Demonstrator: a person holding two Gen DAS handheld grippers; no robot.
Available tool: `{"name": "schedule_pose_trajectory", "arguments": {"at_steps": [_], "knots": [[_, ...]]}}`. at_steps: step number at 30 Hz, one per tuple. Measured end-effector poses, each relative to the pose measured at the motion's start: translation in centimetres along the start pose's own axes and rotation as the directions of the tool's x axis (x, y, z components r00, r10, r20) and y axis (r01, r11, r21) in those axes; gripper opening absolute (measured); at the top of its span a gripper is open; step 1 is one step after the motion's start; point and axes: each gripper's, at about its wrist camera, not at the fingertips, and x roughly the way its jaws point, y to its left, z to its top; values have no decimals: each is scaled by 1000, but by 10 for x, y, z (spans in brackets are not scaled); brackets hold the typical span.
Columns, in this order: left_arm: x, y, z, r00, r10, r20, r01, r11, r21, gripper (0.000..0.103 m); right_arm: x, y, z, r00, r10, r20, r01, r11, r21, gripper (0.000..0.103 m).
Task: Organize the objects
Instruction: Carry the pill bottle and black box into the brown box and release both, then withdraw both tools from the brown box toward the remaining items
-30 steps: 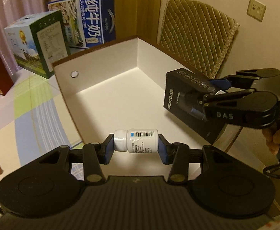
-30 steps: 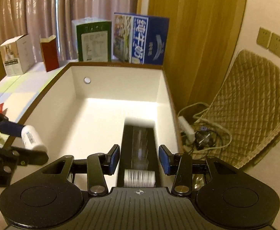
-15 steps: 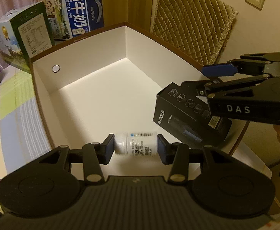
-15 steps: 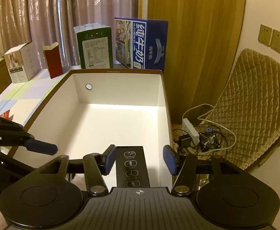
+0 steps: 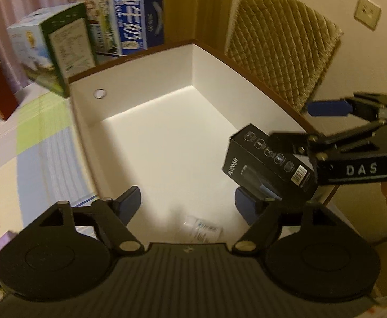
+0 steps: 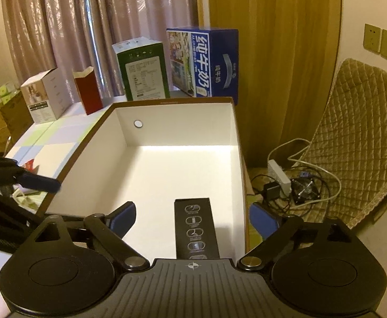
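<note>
Both of my claws have just been opening, and each has let go of what it carried. A second ago my left gripper (image 5: 188, 201) pinched the small white bottle (image 5: 202, 229) end to end; now its blue pads stand wide apart with nothing between them, and the bottle shows as a pale blur at the bottom centre of the left wrist view, below the fingers and inside the white box (image 5: 145, 98). Whether it has already come to rest on the floor of the box I cannot tell, the smear is too strong.

My right gripper (image 6: 192, 218) is likewise spread wide and holds nothing. The black carton (image 6: 196, 228) it had clamped is now free between the open fingers, low and centre in the right wrist view, close to the box's right-hand wall. In the left wrist view the same carton appears at the right of the frame, tilted, so it may not yet be lying flat.

As I judge it, two objects are now delivered into the box and this placing step is as good as finished. Next I would lift both claws clear of the rim and turn to the clutter at the lower left of the frame, on the checked tablecloth (image 5: 37, 143).
</note>
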Motion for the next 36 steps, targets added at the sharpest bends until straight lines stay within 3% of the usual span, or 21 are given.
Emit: {"name": "schedule_pose_trajectory", "arguments": {"at_steps": [8, 20, 29, 36], "knots": [[-39, 21, -12, 998, 65, 25, -62, 993, -103, 76, -8, 7, -2, 999, 40, -12, -40, 999, -8, 101], [-78, 46, -44, 988, 151, 24, -141, 962, -234, 76, -10, 25, -4, 998, 60, -14, -60, 998, -22, 101], [-104, 72, -80, 987, 157, 14, -148, 954, -262, 81, -22, 61, -11, 999, 33, 6, -33, 999, 11, 101], [-117, 99, -114, 993, 119, -19, -120, 965, -232, 81, -40, 101, -25, 1000, 17, 10, -18, 997, 74, 101]]}}
